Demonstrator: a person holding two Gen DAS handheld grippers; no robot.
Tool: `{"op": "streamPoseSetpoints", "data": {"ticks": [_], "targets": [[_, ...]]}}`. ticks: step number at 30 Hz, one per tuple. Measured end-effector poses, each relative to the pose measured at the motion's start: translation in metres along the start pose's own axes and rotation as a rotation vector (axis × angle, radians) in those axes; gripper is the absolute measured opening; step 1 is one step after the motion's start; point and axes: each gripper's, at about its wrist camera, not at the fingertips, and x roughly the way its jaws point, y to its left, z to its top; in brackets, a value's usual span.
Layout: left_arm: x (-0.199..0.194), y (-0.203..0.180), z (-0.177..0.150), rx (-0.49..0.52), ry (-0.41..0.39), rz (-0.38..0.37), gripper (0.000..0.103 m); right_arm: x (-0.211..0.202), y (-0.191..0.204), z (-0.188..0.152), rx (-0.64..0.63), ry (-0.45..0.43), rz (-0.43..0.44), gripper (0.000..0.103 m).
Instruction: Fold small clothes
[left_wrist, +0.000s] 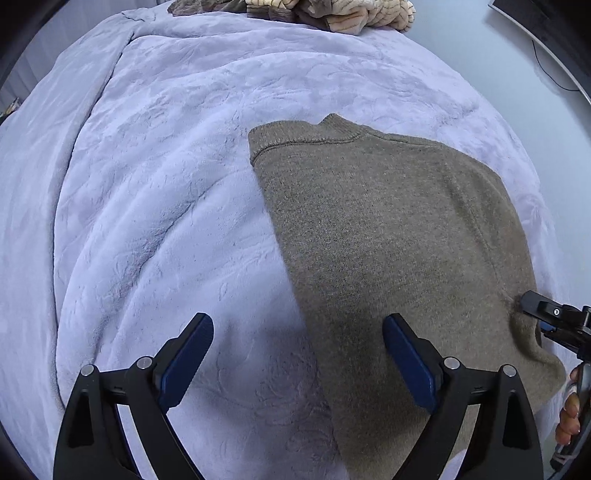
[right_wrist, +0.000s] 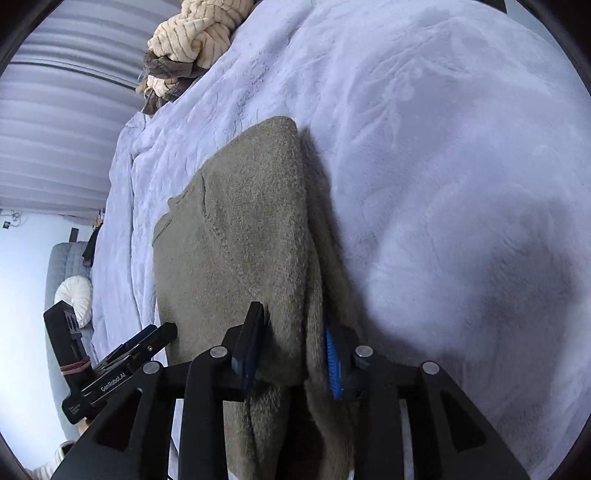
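On the lilac blanket (left_wrist: 155, 192) your brown sweater (left_wrist: 388, 240) lies flat, collar away from you. Your left gripper (left_wrist: 297, 354) points steeply down over the sweater's left edge, jaws wide apart and empty. Only the right wrist view shows your right gripper (right_wrist: 293, 360) with a raised fold of sweater between its part-open jaws; whether the pads press it is unclear.
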Motion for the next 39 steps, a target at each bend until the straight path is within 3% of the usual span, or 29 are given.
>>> {"op": "streamPoseSetpoints", "data": {"ticks": [1,2,7,12,15,20,21,23,24,27,33,36,39], "targets": [[-0.005,0.001,-0.001,0.008,0.002,-0.004,0.094,-0.008,-0.001,-0.005,0.004,-0.004,-0.001,0.061],[-0.010,0.002,-0.004,0.015,0.002,-0.018,0.094,-0.015,-0.002,-0.011,0.006,-0.009,0.010,0.065],[-0.021,-0.004,-0.026,0.035,0.034,-0.082,0.094,-0.043,-0.006,-0.045,0.031,-0.024,0.078,0.067],[-0.015,-0.015,-0.054,0.055,0.087,-0.078,0.094,-0.049,-0.028,-0.092,0.239,-0.072,0.148,0.067],[-0.012,-0.005,-0.061,0.015,0.109,-0.092,0.094,-0.033,-0.027,-0.120,0.301,-0.014,0.233,0.067],[-0.020,0.011,-0.061,-0.032,0.098,-0.076,0.094,0.039,0.008,-0.135,0.282,0.111,0.300,0.067],[-0.022,0.012,-0.061,-0.029,0.090,-0.072,0.094,0.052,0.013,-0.135,0.293,0.116,0.309,0.063],[-0.031,0.015,-0.061,-0.014,0.068,-0.070,0.094,0.066,0.022,-0.133,0.309,0.123,0.325,0.027],[-0.035,0.016,-0.060,-0.006,0.059,-0.072,0.094,0.069,0.028,-0.133,0.303,0.123,0.321,0.014],[-0.039,0.018,-0.064,0.016,0.051,-0.070,0.094,0.067,0.038,-0.138,0.274,0.120,0.337,0.014],[0.001,0.002,-0.080,0.066,0.156,0.004,0.094,0.095,0.026,-0.153,0.333,0.210,0.258,0.013],[-0.002,0.000,-0.085,0.067,0.142,-0.004,0.094,0.077,0.046,-0.144,0.210,0.242,0.198,0.018],[-0.009,0.003,-0.085,0.067,0.132,0.005,0.094,0.035,0.064,-0.134,0.057,0.191,0.178,0.019]]}}
